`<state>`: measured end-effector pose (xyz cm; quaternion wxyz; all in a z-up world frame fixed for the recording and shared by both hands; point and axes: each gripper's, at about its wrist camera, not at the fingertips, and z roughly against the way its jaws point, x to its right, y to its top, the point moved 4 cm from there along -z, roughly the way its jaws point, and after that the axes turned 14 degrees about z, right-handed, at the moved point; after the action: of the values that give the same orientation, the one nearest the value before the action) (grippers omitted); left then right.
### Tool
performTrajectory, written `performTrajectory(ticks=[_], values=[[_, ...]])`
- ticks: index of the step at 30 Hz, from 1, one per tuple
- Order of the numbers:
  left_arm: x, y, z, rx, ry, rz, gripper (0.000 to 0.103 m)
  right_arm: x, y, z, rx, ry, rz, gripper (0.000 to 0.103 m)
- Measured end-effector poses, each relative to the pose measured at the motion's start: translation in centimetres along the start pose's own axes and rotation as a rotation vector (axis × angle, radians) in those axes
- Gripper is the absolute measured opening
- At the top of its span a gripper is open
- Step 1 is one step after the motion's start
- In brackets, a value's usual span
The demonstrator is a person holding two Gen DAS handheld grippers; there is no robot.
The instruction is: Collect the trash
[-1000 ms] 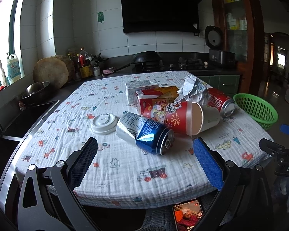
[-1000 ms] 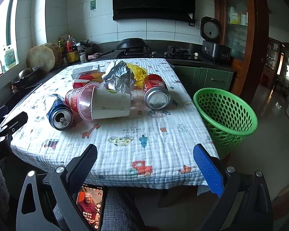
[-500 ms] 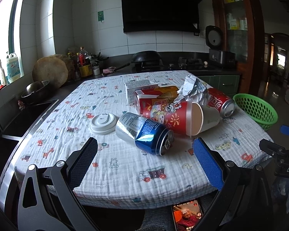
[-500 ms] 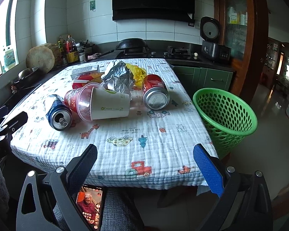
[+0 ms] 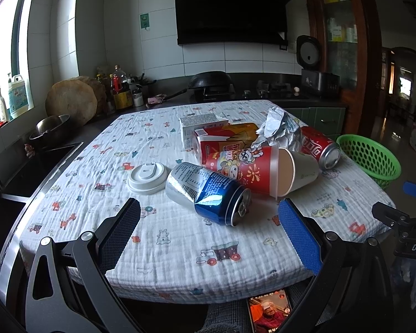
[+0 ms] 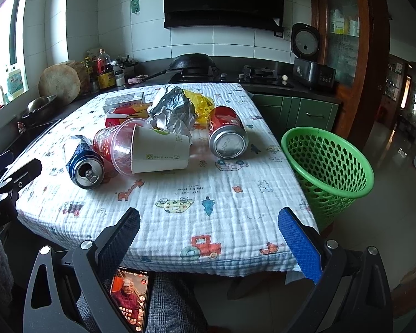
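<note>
**Round cans near a busy pile: the likely slips**

Both pairs of tongs stand wide and hold nothing: the left tongs (image 5: 208, 222) hover over the near edge of the worktop (image 5: 158, 247), the right tongs (image 6: 208, 227) over its near right corner. Nothing has gone into the green basket (image 6: 327, 166) yet, which stands off the worktop's right edge, just beside it.

The trash lies heaped around the middle of the worktop. The dented blue can (image 5: 210, 191) lies on its side nearest the left tongs, touching the red cup (image 5: 244, 163), which has a white paper cup (image 5: 299, 172) pushed into its mouth. A white lid (image 5: 147, 177) lies flat just beside the can, toward the left edge. The red can (image 6: 228, 136) lies on its side toward the right edge, mouth end hidden, next to the crumpled foil (image 6: 172, 111).

The risks, as I judge them:

- Either can may roll when one pad touches first; the red one could go off the right edge and miss the basket.
- Gripping the blue can may nudge the nested cups, and the paper one may slip out.
- The flat lid gives the pads little to bite, and the cloth may bunch.
- The foil appears to rest on the cartons (image 5: 222, 138); lifting it may drag them, though the contact is hard to make out.
</note>
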<state>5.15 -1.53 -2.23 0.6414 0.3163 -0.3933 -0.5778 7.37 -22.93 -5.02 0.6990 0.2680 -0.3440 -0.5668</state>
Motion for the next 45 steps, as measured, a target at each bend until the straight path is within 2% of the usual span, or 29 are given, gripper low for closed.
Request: performTrajectory(ticks=[34, 45], values=[[-0.4, 1.1, -3.4, -0.053, 0.007, 0.002, 0.098, 0.3, 1.2, -2.6, -0.019, 0.034, 0.017, 0.097], [-0.3, 2.1, -4.5, -0.055, -0.008, -0.017, 0.098, 1.2, 2.9, -4.1, -0.022, 0.069, 0.028, 0.097]])
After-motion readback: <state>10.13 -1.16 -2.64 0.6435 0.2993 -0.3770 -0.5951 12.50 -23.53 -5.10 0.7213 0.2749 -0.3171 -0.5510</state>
